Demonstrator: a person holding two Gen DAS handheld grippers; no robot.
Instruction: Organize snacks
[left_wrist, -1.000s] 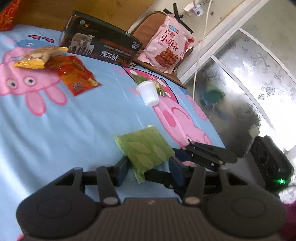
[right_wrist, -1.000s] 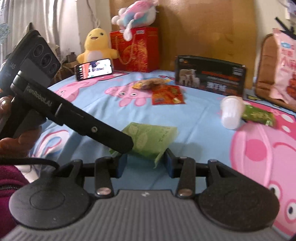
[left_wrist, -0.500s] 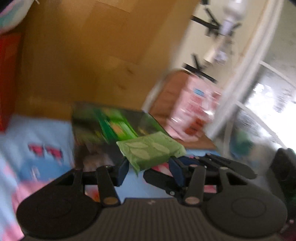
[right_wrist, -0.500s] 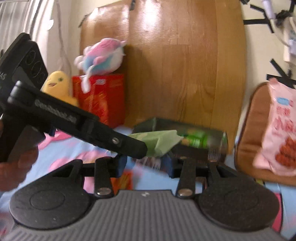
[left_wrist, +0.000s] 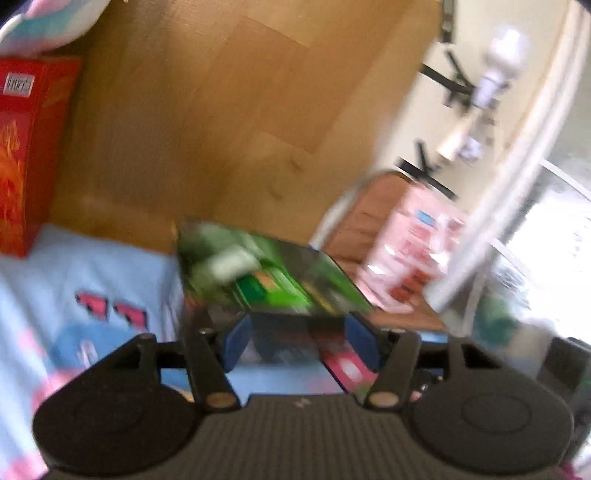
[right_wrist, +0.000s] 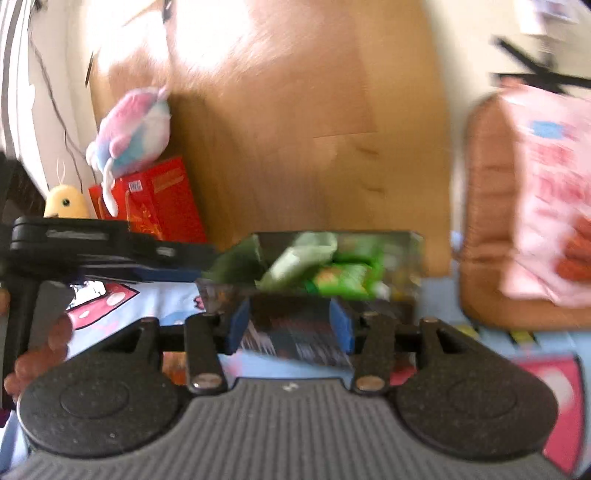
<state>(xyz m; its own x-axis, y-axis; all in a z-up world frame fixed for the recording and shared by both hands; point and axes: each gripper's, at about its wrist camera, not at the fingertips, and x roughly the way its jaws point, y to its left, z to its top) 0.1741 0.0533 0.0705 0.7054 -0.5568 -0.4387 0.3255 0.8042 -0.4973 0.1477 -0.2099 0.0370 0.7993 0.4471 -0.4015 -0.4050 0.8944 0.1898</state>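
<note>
Both views blurred. Left gripper (left_wrist: 301, 343) over the near edge of a dark box (left_wrist: 273, 273), jaws opening, blue pads apart and nothing between them. Right gripper (right_wrist: 290, 326) just in front of the same box (right_wrist: 332, 266), jaws likewise opening, pads clear of everything, nothing gripped. Pale green snack packet (right_wrist: 299, 258) lying in the open top of the box, tilted, beside a brighter green packet (right_wrist: 343, 277); seen from the left wrist as a pale smear (left_wrist: 225, 264) among green wrappers. Box resting on a light blue bed sheet (left_wrist: 92, 273) printed with pink cartoon figures, close against a wooden headboard (left_wrist: 207, 122). Red carton (right_wrist: 162, 203) to the left of the box against the headboard, with a pink and blue plush toy (right_wrist: 135, 125) on top and a yellow plush (right_wrist: 66, 203) beside it. Large pink snack bag (right_wrist: 546, 192) propped against a brown chair back (right_wrist: 484, 206) to the right. Left gripper's arm reaching in from the left edge of the right wrist view, a hand (right_wrist: 40, 354) beneath it.
</note>
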